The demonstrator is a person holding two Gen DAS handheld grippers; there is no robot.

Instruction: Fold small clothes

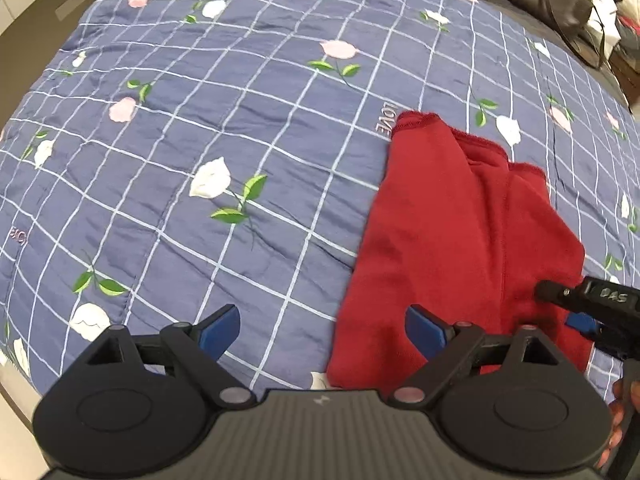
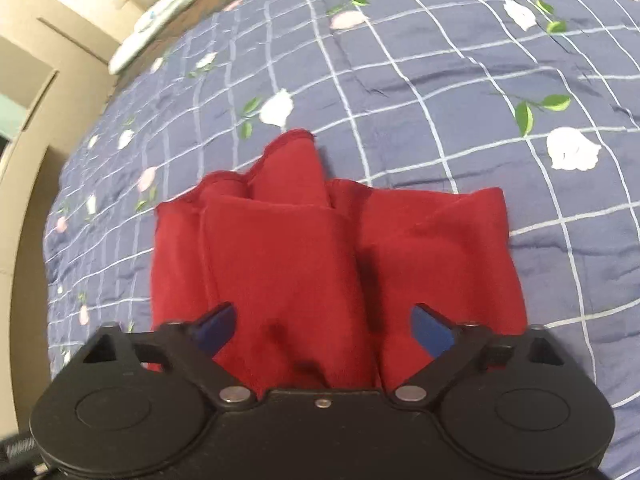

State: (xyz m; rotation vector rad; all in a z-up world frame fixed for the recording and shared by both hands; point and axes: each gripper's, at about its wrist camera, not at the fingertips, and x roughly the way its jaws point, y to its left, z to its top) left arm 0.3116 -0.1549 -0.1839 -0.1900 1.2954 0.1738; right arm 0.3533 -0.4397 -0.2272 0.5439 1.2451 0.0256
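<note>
A small red garment lies folded in layers on a blue checked quilt with flowers. My left gripper is open and empty, its right fingertip over the garment's near left edge, its left one over the quilt. The right gripper's body shows at the garment's near right corner. In the right wrist view the garment fills the middle, with pointed folds at its far side. My right gripper is open just above the garment's near edge, holding nothing.
A dark brown handbag and white items sit at the quilt's far right. A beige wall and furniture border the bed on the left. A light bundle lies at the bed's far edge.
</note>
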